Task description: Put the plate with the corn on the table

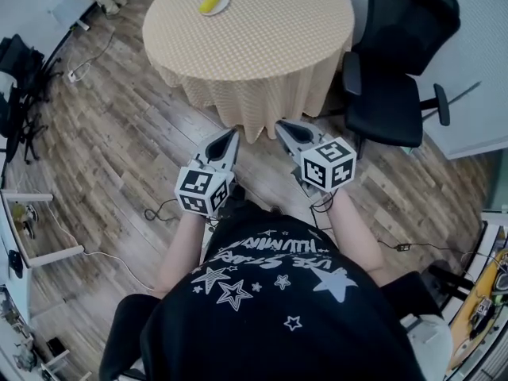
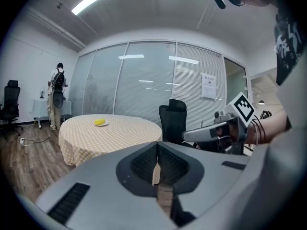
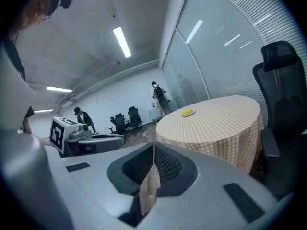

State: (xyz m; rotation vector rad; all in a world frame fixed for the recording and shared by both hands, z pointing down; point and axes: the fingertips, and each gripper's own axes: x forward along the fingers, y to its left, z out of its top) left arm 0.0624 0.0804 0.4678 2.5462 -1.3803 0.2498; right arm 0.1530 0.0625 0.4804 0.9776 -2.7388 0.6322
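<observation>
A white plate (image 1: 214, 4) with a yellow ear of corn (image 1: 209, 2) rests on the far left part of the round table (image 1: 262, 30), which wears a yellow checked cloth. The same plate (image 2: 100, 122) (image 3: 187, 112) appears small in both gripper views. My left gripper (image 1: 232, 136) and right gripper (image 1: 282, 125) hover side by side over the wooden floor, just short of the table's near edge. Both have their jaws pressed together with nothing between them. Each gripper sees the other: right gripper (image 2: 192, 135), left gripper (image 3: 117, 139).
A black office chair (image 1: 393, 70) stands right of the table. Cables run over the wooden floor (image 1: 119, 149). A white shelf unit (image 1: 24, 228) sits at the left edge. A person with a backpack (image 2: 56, 94) stands far off near the glass wall.
</observation>
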